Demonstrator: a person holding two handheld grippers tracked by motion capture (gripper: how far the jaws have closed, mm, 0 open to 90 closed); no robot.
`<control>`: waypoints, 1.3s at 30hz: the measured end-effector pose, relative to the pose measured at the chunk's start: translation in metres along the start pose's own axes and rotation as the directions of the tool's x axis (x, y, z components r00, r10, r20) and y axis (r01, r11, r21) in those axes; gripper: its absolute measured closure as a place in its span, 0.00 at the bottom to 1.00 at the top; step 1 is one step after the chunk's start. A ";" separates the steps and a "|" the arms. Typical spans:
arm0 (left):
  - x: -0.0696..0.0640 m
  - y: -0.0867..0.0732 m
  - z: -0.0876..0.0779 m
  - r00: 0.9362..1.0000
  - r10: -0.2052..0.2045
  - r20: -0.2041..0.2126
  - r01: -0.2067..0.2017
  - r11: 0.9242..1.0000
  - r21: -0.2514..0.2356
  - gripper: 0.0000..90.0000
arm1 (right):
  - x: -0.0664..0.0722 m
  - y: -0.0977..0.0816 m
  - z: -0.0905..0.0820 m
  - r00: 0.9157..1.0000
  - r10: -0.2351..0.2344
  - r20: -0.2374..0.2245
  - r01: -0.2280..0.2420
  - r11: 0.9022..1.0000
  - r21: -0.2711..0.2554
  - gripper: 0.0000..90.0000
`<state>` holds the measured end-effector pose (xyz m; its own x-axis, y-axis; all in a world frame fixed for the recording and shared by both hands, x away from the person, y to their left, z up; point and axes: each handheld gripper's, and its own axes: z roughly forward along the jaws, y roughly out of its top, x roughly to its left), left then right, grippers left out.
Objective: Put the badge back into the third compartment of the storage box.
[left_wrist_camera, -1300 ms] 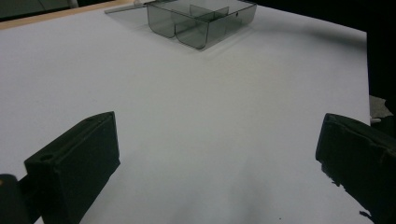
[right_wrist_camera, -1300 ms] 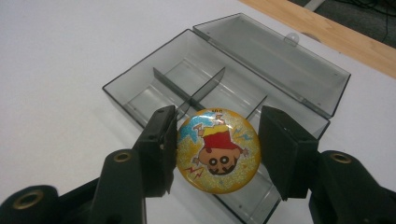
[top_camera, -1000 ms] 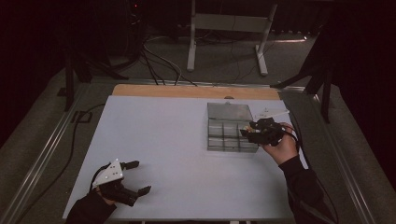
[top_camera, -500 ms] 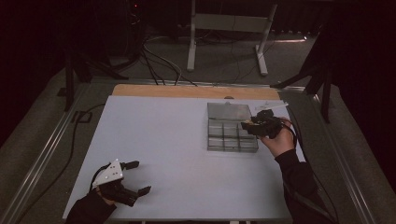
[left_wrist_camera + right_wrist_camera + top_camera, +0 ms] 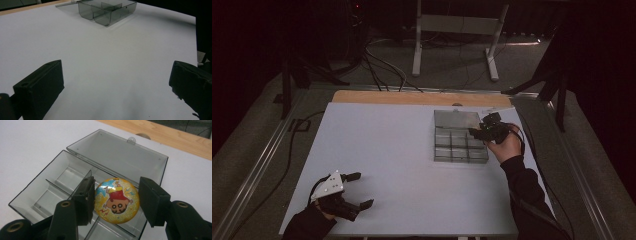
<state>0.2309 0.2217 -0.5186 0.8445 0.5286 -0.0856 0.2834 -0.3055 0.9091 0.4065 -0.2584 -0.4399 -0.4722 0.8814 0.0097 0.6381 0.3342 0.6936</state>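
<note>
Gripping glittery badge [image 5: 117, 200], seemingly above organiser box [image 5: 75, 182]

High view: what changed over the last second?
The right gripper moved a little toward the far side of the table along the right edge of the compartment box and now sits over its right side; in the right gripper view its jaws sit on either side of a round cartoon badge. The left gripper stayed open at the near left, and the box did not move.

box [image 5: 75, 182]: smoky see-through plastic, smooth, glossy
badge [image 5: 117, 200]: domed, glossy, glittery printed face
table top [image 5: 377, 150]: white, matt, smooth
table edge [image 5: 175, 137]: pale wood strip
jaws: black, matt plastic
</note>
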 end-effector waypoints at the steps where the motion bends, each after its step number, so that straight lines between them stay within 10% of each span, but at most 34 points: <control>1: 0.000 0.000 0.000 1.000 0.000 0.000 0.000 1.000 0.000 0.00 | 0.000 0.001 0.001 1.000 0.004 0.005 -0.004 1.000 -0.001 0.53; 39: 0.000 0.000 0.000 1.000 0.000 0.001 0.000 1.000 -0.002 0.00 | -0.013 -0.008 0.052 0.996 0.061 0.069 -0.072 0.983 0.170 0.53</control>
<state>0.2308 0.2216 -0.5188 0.8449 0.5280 -0.0855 0.2821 -0.3041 0.9099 0.4387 -0.2556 -0.4830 -0.3893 0.9211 0.0027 0.7647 0.3215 0.5585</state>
